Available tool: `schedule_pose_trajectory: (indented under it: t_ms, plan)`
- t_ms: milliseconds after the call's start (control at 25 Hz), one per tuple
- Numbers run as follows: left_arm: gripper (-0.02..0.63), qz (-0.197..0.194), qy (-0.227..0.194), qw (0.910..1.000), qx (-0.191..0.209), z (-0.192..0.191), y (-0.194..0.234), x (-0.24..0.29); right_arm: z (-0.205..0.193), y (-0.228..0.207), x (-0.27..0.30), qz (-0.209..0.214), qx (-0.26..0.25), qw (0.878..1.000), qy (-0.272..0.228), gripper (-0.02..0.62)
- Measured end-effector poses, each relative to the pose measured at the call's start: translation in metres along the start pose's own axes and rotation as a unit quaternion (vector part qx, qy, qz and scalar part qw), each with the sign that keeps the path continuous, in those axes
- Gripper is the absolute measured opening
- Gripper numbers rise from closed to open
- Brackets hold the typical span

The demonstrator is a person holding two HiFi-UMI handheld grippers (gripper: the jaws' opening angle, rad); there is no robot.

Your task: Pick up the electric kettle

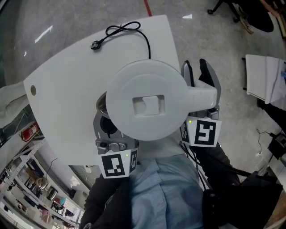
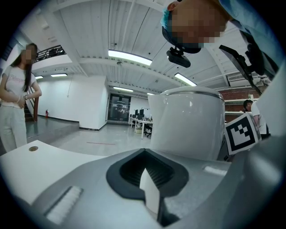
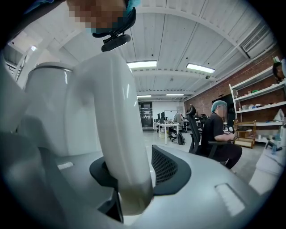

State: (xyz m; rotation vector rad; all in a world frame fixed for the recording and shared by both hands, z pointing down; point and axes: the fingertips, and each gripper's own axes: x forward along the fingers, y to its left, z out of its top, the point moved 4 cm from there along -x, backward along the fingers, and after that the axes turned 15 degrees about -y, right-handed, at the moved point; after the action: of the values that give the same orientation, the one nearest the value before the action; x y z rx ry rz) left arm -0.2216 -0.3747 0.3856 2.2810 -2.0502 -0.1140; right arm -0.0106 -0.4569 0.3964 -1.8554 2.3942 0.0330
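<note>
The white electric kettle hangs above the white table, close under the head camera, its lid facing up. Its handle points right, and my right gripper is shut on it. In the right gripper view the handle runs down between the pads, with the body to the left. My left gripper sits under the kettle's left side. In the left gripper view the gripper is shut on a thin white edge, with the kettle's body just beyond.
A black power cord with plug lies at the table's far end. Shelving stands at lower left. White sheets and an office chair are to the right. A person stands by the table; another sits at a desk.
</note>
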Motion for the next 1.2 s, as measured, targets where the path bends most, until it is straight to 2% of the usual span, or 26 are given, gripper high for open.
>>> schedule_pose_trajectory:
  t_ms: [200, 400, 520, 800, 960, 1200]
  plan:
    - [0.000, 0.004, -0.002, 1.0000, 0.003, 0.003, -0.003, 0.000, -0.002, 0.001, 0.005, 0.009, -0.005, 1.000, 0.000, 0.089]
    - [0.000, 0.009, -0.007, 0.9999, 0.007, 0.008, -0.001, -0.003, -0.004, 0.004, 0.007, 0.015, -0.029, 0.999, -0.003, 0.066]
    - [0.000, 0.009, -0.010, 0.9999, 0.008, 0.017, 0.006, -0.012, 0.002, 0.014, 0.006, 0.019, -0.030, 0.999, -0.002, 0.063]
    - [0.000, 0.011, -0.017, 0.9997, 0.013, 0.026, 0.003, -0.015, -0.008, 0.002, 0.003, 0.018, -0.032, 0.999, 0.032, 0.067]
    - [0.000, 0.012, -0.023, 0.9995, 0.017, 0.030, 0.002, -0.022, 0.001, -0.003, 0.006, 0.013, -0.027, 0.999, 0.013, 0.075]
    - [0.000, 0.012, -0.038, 0.9989, 0.023, 0.038, 0.001, -0.027, 0.002, -0.015, 0.006, 0.005, 0.034, 0.999, 0.025, 0.075]
